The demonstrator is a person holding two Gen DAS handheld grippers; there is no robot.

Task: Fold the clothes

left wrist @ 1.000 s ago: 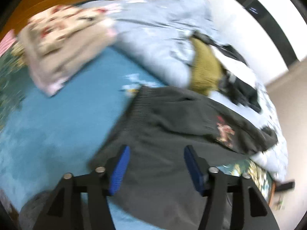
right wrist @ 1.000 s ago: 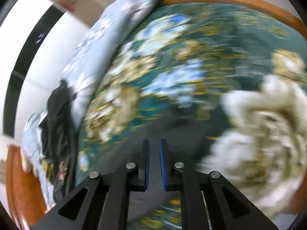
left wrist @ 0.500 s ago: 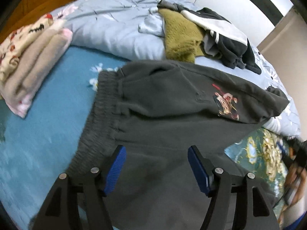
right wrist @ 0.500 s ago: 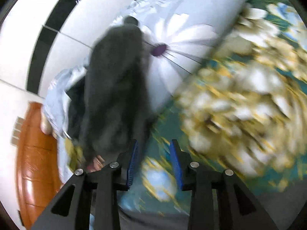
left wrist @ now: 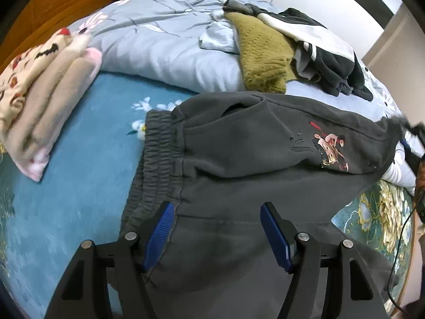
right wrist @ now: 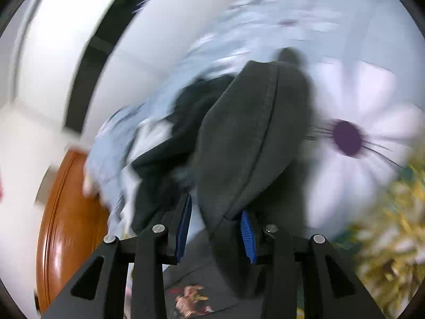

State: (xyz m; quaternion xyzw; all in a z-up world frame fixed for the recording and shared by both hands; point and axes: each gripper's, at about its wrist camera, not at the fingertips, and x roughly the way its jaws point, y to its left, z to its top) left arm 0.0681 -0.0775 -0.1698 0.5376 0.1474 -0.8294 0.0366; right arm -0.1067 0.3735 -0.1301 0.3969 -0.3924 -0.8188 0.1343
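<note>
- Since half a second before, the right claw had come closer to the end of the dark grey sweatpants, and the leg end now filled the middle of its view, where it had been further off.
- The left view had changed little: the left claw was over the same part of the sweatpants, only a bit nearer to the elastic waistband.
- The left claw was wide open; its blue pads stood apart above the grey cloth and gripped nothing.
- The right claw was partly open, with a fold of the leg end between its pads. Whether the pads pressed the cloth I could not tell, because the cloth covered part of the right pad and the picture was blurred.
- The sweatpants lay on the bed, on the blue bedsheet, with one leg folded across the other and a small cartoon print facing up.
- The near edge of the sweatpants was cut off behind the left claw body.
- Behind them lay a light blue quilt with an olive knit garment and a black-and-white garment on it.
- At the left a stack of folded beige and pink clothes was partly out of the frame.
- The right view was heavily smeared; a large white flower on the quilt could be made out.
</note>
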